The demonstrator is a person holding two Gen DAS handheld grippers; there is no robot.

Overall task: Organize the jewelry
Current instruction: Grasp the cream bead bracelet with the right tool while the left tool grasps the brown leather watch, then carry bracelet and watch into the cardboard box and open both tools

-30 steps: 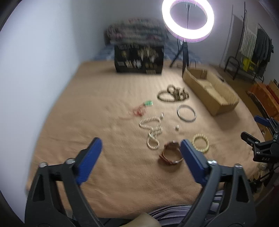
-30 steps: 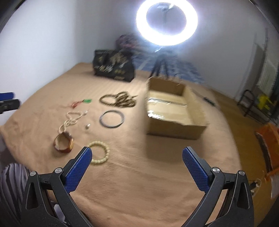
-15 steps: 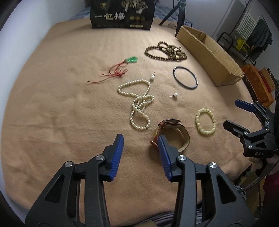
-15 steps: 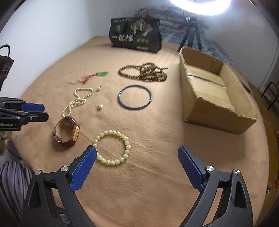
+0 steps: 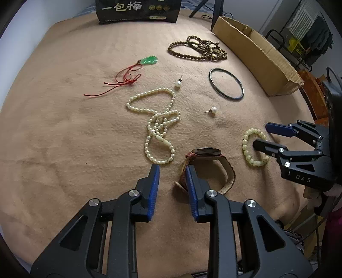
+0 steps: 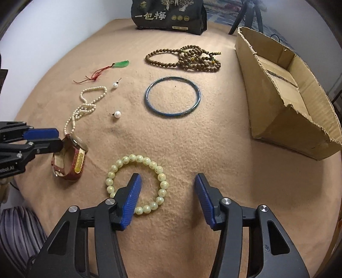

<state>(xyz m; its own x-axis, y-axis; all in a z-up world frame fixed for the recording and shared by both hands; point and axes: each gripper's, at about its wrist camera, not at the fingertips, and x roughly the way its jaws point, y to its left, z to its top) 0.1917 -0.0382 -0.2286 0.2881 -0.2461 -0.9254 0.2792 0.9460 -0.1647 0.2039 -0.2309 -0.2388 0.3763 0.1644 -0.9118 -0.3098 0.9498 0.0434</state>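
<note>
Matt, fuzzy tan blanket (image 6: 213, 149); rough torn cardboard box (image 6: 284, 119); glossy pale beads (image 6: 149, 162); dull wooden beads (image 6: 166, 62); leather-look watch strap (image 6: 72, 171); shiny bangle (image 6: 198, 96); glossy pearls (image 5: 149, 94)

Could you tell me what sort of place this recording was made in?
Probably a home room used as a filming corner: a blanket-covered surface, tripod legs, and a clothes rack at the side.

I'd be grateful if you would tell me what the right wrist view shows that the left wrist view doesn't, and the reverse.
Only the right wrist view shows the inside of the cardboard box, which looks empty, and the right gripper closing, one finger inside the pale bead bracelet. Only the left wrist view shows the clothes rack and the left gripper closing at the watch strap. Both show the pearl necklace, the bangle and the brown beads.
</note>
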